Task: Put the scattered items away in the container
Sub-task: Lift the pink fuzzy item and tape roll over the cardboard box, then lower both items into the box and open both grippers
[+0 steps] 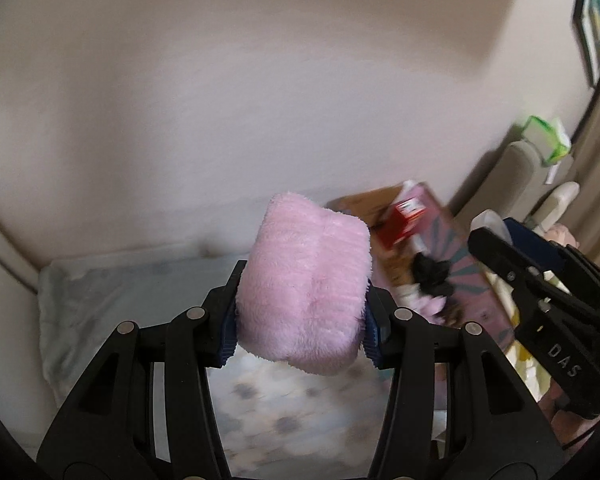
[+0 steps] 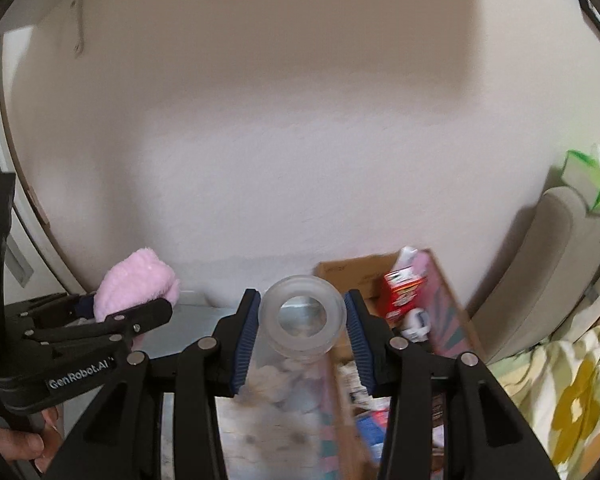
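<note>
My left gripper [image 1: 301, 312] is shut on a fluffy pink plush item [image 1: 304, 284] and holds it up in front of the wall. It also shows in the right wrist view [image 2: 136, 288], at the left. My right gripper [image 2: 302, 332] is shut on a clear plastic jar [image 2: 302, 312], its round end facing the camera. The cardboard box [image 2: 448, 304] with a pink patterned side lies to the right and holds a red carton [image 2: 404, 292] and several small items. In the left wrist view the box [image 1: 460, 264] is at the right, behind the right gripper [image 1: 496, 236].
A pale wall stands close ahead. A white cloth [image 1: 100, 300] and a patterned sheet [image 1: 300, 412] cover the surface below. A beige headboard or cushion [image 2: 540, 280] with a green tissue pack [image 2: 592, 184] is at the right, next to a yellow floral blanket [image 2: 568, 400].
</note>
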Demonstrator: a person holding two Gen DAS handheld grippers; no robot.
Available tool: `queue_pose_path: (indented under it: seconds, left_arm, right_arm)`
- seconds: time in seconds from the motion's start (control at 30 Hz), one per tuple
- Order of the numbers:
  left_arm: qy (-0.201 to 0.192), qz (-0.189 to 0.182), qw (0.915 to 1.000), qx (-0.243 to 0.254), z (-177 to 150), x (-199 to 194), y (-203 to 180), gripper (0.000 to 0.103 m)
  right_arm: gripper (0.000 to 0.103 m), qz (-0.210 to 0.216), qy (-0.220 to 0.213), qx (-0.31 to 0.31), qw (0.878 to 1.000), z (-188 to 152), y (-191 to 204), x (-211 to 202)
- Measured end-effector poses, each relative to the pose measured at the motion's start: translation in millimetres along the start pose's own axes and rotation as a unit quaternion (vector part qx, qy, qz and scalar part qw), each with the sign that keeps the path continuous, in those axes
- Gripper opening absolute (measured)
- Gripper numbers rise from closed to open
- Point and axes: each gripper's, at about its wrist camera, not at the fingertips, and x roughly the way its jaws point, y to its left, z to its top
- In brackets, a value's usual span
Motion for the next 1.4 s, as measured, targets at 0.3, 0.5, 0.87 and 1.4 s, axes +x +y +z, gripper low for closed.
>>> queue_pose_path:
  seconds: [0.3,0.5,0.87,1.4]
  left_arm:
    - [0.014,-0.033,0.9987,0.036,15.4,37.0,-85.9,0.046]
    - [0.056,-0.032,0.9963,0.057,3.2,86.6,-127.4,0.046]
    - [0.097,-0.059,0.9917,0.060,-2.4,128.6,-154.7,0.066]
    - [0.066,0.043,0.9958,0.046,25.9,86.5,-133.0,0.103]
  right_arm:
    - [0.040,-0.004,0.028,-0.021,0.999,-0.8,-80.6,1.8]
    - [0.040,0.013,0.080,-0.050,0.995,-25.2,-105.4,22.5]
    - [0.040,0.068,0.140,-0.057,0.986,-67.6,-117.2,57.6]
    - [0.077,0.063,0.094,-0.016,0.993,-55.7,-128.0,29.5]
